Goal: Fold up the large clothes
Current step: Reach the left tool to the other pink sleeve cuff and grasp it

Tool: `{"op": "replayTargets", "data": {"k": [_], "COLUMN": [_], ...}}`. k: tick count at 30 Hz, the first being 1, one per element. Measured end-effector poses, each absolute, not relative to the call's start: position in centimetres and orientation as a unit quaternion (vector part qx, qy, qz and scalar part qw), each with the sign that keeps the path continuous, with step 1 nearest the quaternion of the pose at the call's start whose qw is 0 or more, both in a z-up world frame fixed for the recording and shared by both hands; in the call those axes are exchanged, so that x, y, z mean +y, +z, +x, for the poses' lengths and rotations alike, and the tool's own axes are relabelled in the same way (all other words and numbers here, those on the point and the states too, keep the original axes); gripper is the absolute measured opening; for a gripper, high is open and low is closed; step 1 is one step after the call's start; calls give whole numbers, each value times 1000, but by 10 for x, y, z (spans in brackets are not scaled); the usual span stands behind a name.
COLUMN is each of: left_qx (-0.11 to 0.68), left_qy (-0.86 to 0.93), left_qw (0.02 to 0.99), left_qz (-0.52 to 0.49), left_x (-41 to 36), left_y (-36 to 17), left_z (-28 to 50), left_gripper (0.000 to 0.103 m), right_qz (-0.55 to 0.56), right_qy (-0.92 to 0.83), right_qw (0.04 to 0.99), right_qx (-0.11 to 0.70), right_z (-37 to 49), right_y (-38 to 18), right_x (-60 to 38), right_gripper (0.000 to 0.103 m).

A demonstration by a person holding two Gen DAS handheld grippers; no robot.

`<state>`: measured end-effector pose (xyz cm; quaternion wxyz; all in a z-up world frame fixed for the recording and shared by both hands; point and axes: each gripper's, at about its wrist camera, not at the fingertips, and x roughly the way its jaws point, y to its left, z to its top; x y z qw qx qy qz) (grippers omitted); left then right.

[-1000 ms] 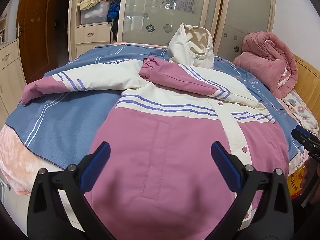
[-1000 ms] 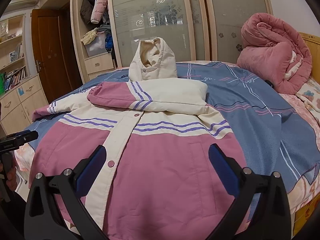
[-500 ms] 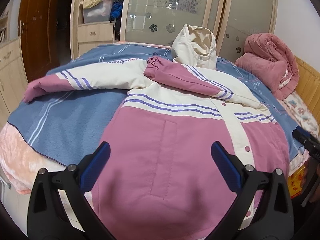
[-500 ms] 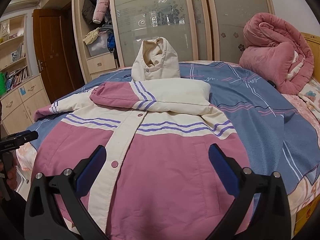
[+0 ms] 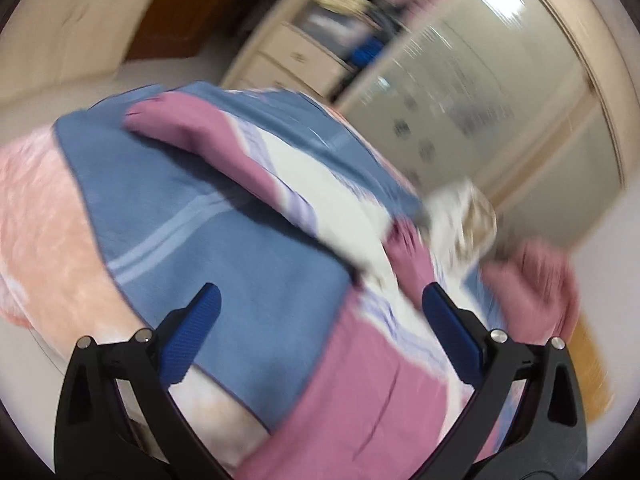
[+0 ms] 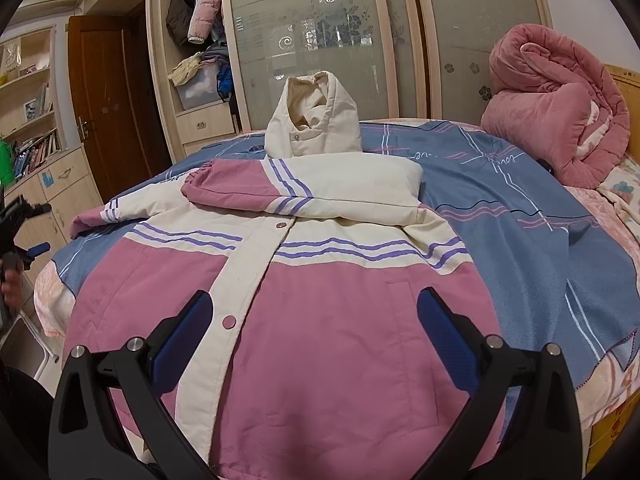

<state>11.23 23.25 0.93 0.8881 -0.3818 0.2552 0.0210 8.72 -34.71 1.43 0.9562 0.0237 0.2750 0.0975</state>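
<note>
Lying spread on blue bedsheet (image 6: 500, 208), pink-and-cream jacket (image 6: 320, 320) is being viewed, front up, one sleeve (image 6: 304, 192) folded across chest. Right gripper (image 6: 312, 340) is being held over hem, jaws apart, empty. Left gripper (image 5: 320, 328) likewise spread, view blurred, tilted.

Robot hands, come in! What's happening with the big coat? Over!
Left gripper open, empty. Right gripper open, empty, over the hem. Pink-and-cream jacket flat on bed, one sleeve folded across chest, other sleeve stretched out. Nothing in the way.
</note>
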Motion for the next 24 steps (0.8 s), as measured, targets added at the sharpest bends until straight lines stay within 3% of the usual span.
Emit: {"op": "replayTargets", "data": {"k": [10, 14, 20, 21, 24], "left_qx": [224, 245, 240, 231, 271], "left_qy": [59, 44, 78, 93, 163], "left_qw": [815, 790, 769, 768, 815], "left_qz": [-531, -561, -588, -590, -486], "left_x": [359, 384, 406, 410, 405], "left_y": [-29, -55, -72, -69, -38], "left_z": [166, 211, 255, 259, 279], "left_gripper": [100, 92, 58, 44, 22], "right_qz": [28, 27, 29, 29, 29], "right_qy": [103, 101, 101, 102, 106], "right_qw": [954, 952, 949, 948, 947], "right_qx": [280, 288, 296, 299, 301], "right_z": [92, 97, 103, 104, 108], "right_y": [13, 8, 5, 4, 3], "right_x": [-346, -344, -343, -342, -340], "right_gripper": [102, 102, 102, 102, 102]}}
